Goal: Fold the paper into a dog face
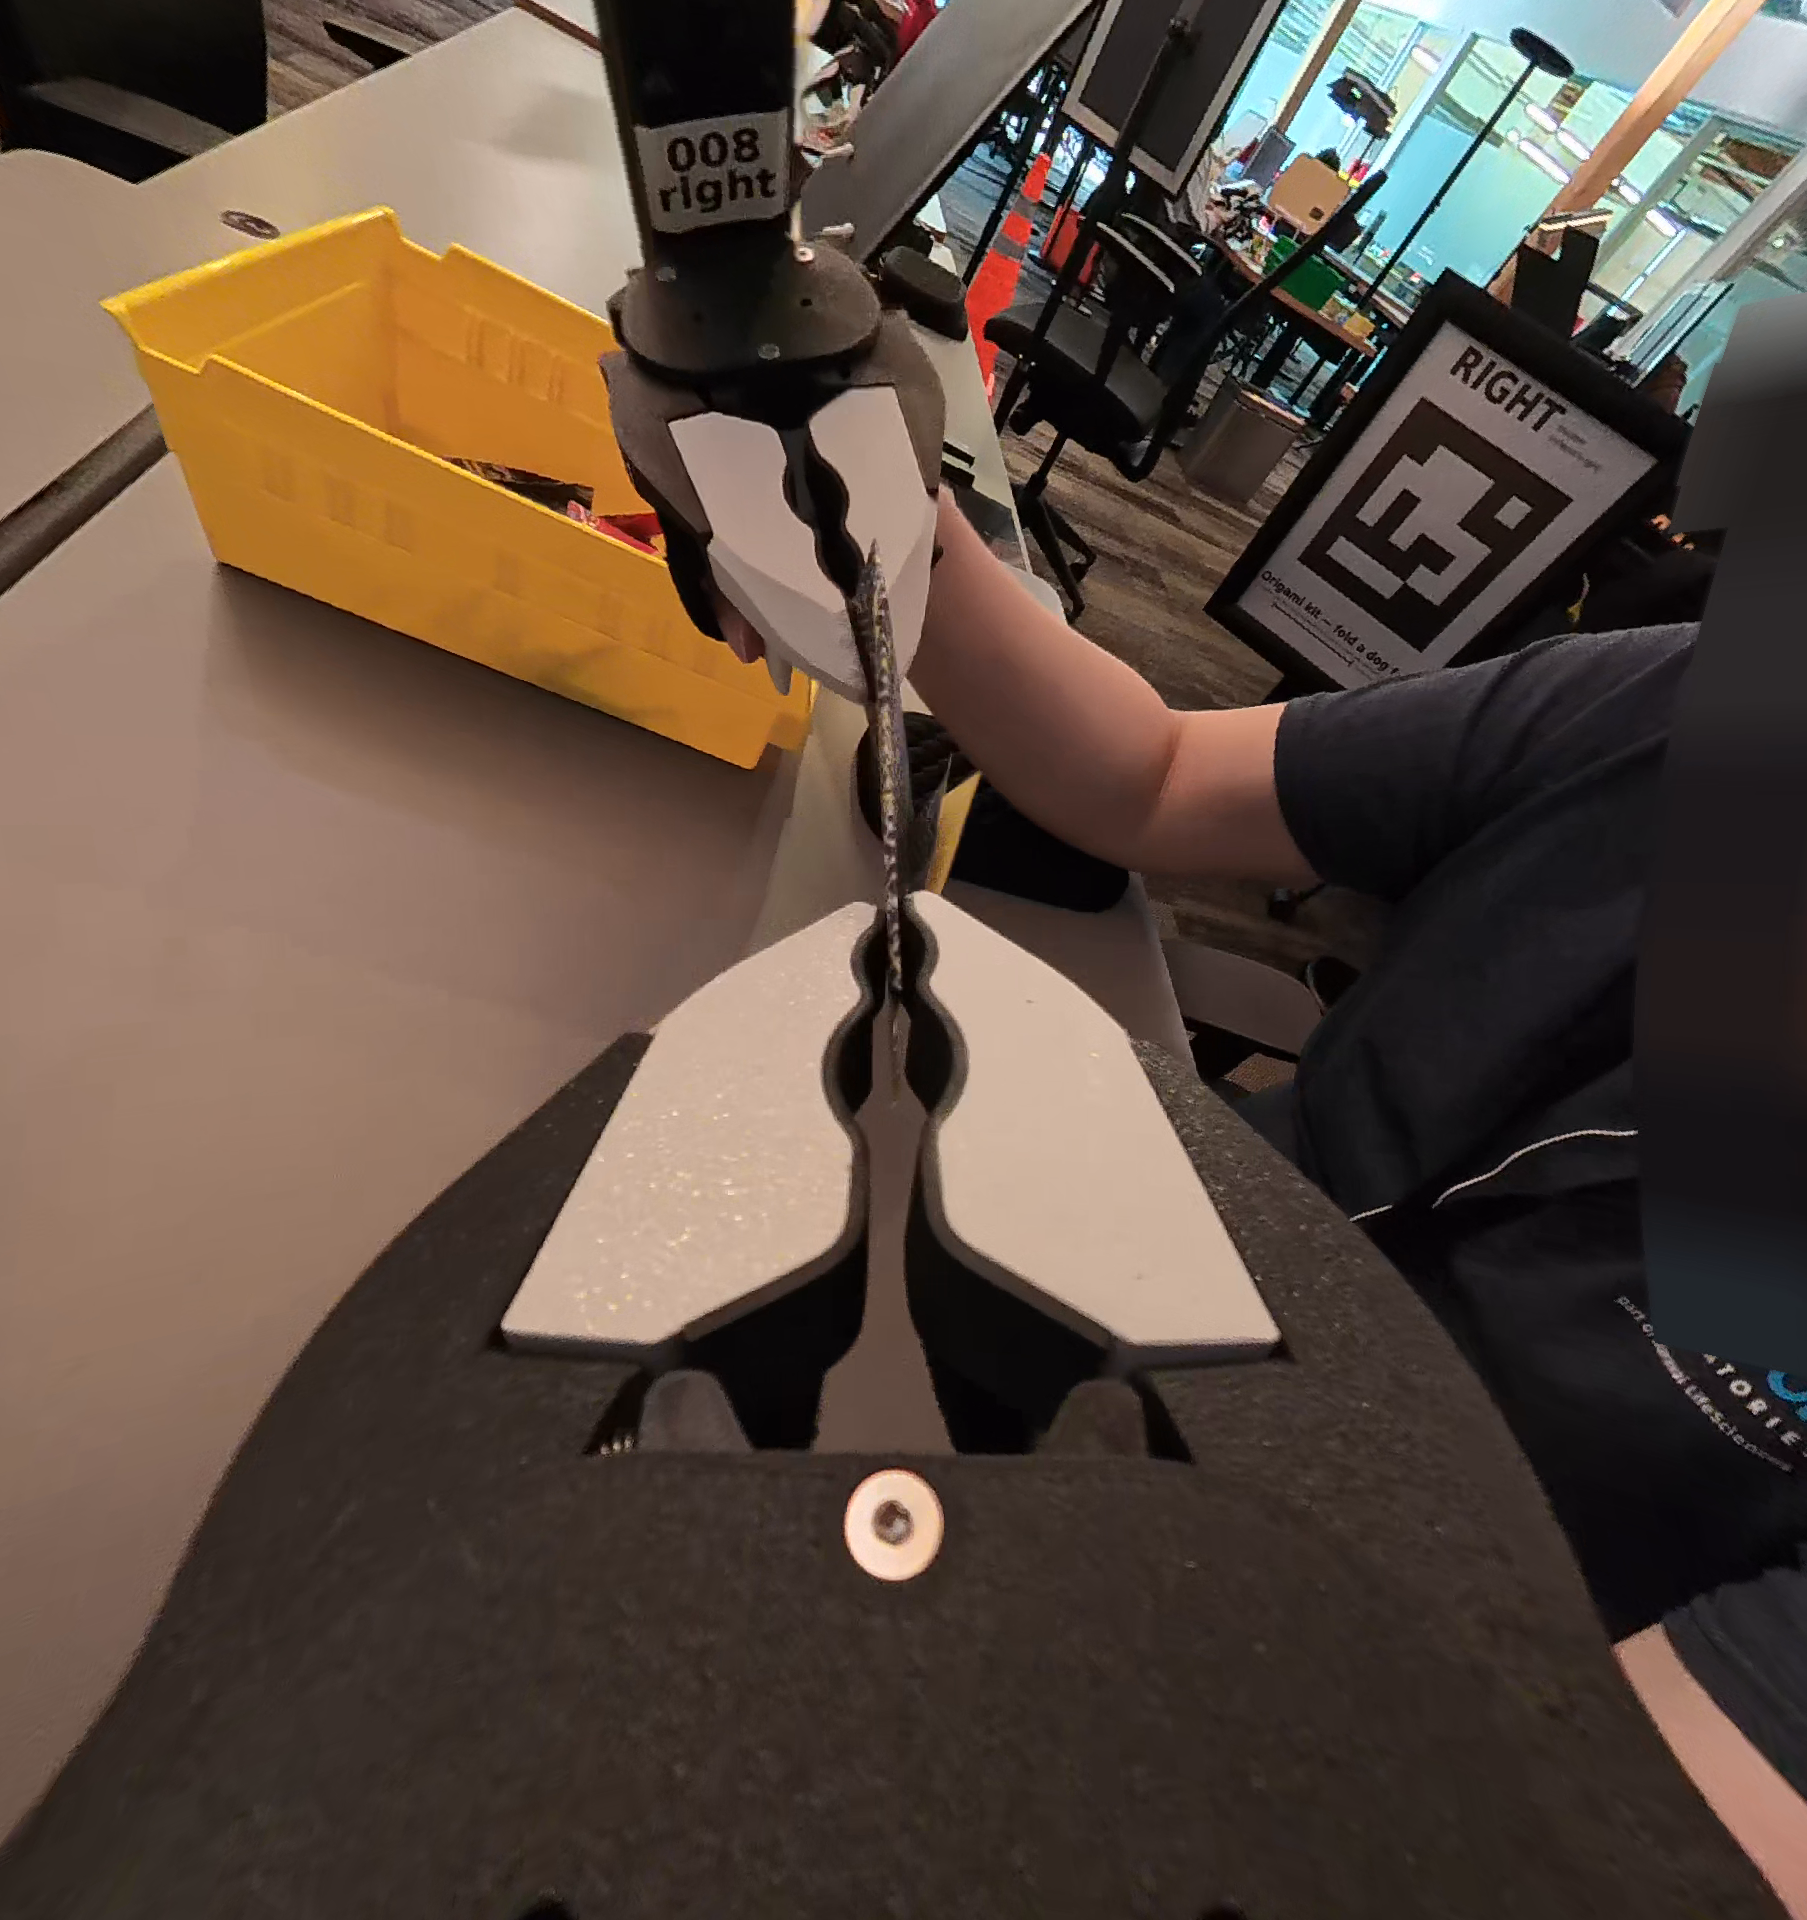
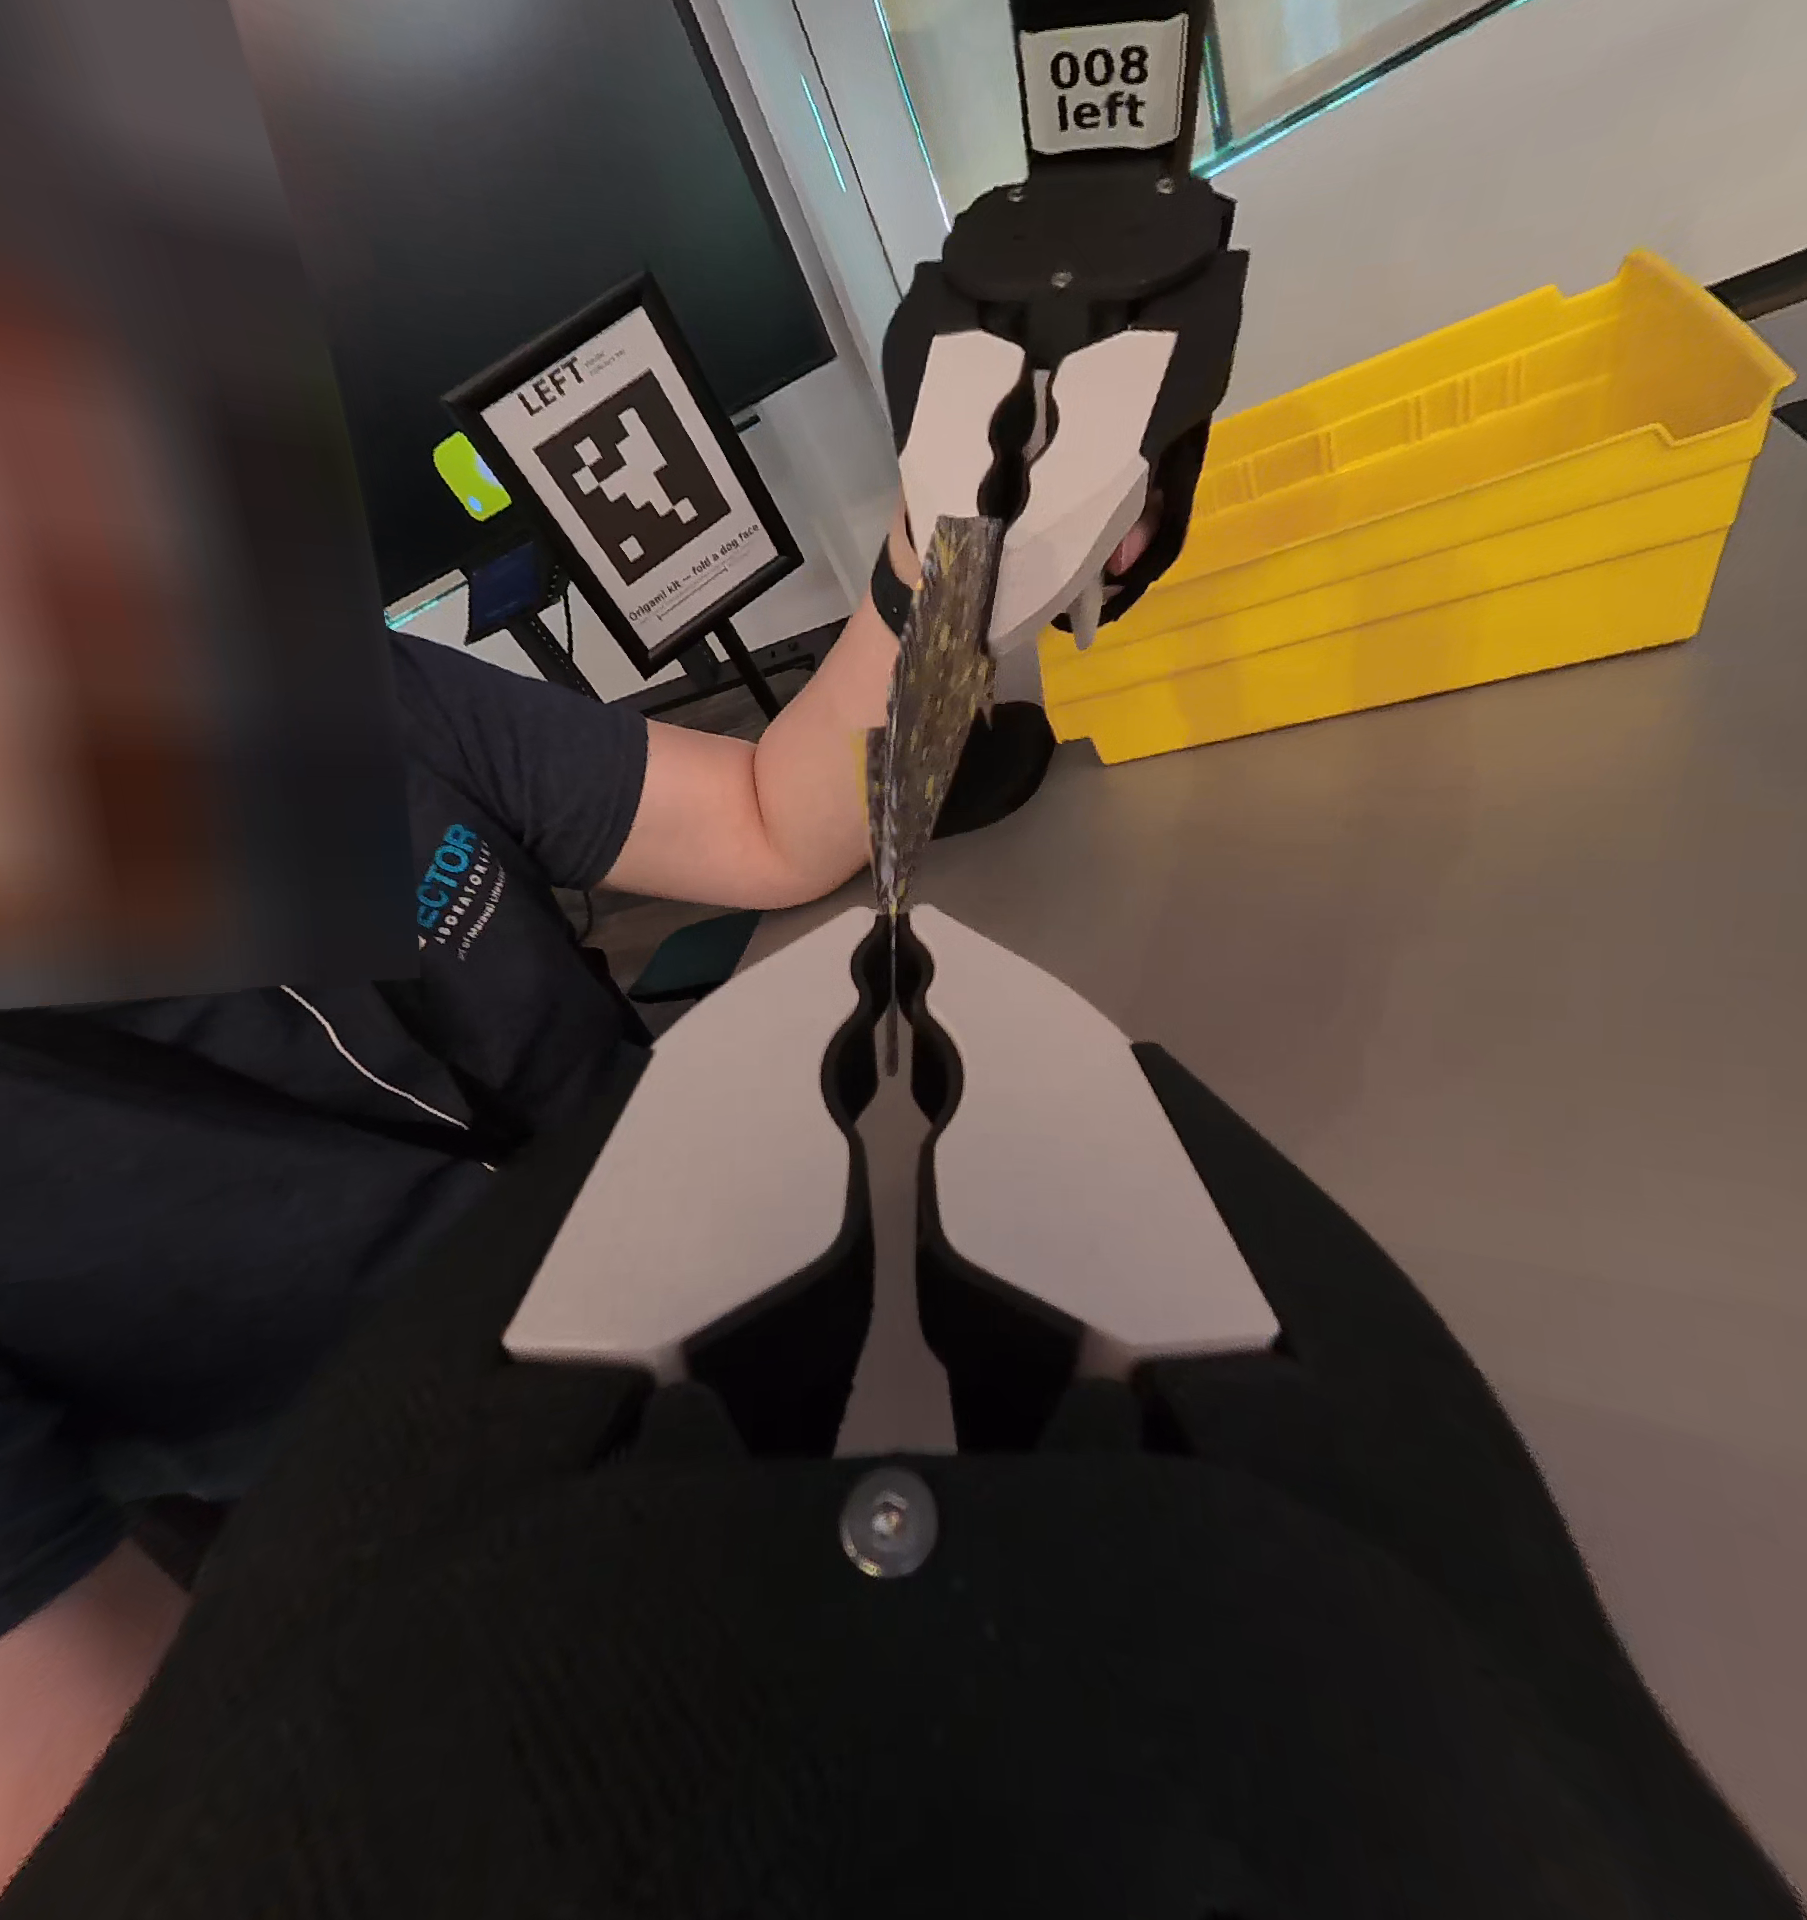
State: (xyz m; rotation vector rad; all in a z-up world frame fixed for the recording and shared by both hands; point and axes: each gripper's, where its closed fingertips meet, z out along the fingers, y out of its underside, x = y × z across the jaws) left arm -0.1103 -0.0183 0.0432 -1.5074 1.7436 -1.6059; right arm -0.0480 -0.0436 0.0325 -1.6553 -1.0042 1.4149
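A dark patterned paper [image 1: 886, 727] with yellow flecks is held edge-on in the air between both grippers, above the grey table. My left gripper [image 1: 894, 920] is shut on its near end. My right gripper [image 1: 863, 566] faces it from the far side, shut on the other end. In the right wrist view the same paper [image 2: 930, 707] stretches from my right gripper [image 2: 891, 920] up to the left gripper [image 2: 992, 525]. The paper looks folded flat; its shape is hard to tell from this angle.
A yellow plastic bin [image 1: 379, 416] stands on the table [image 1: 307, 935] behind the grippers, and it shows in the right wrist view [image 2: 1450, 540] too. A person's arm [image 1: 1086, 727] and dark shirt are close on the side. Framed marker signs [image 1: 1429, 520] [image 2: 629, 468] stand beyond the table edge. Some 8 cm of space lies between my two pairs of fingers.
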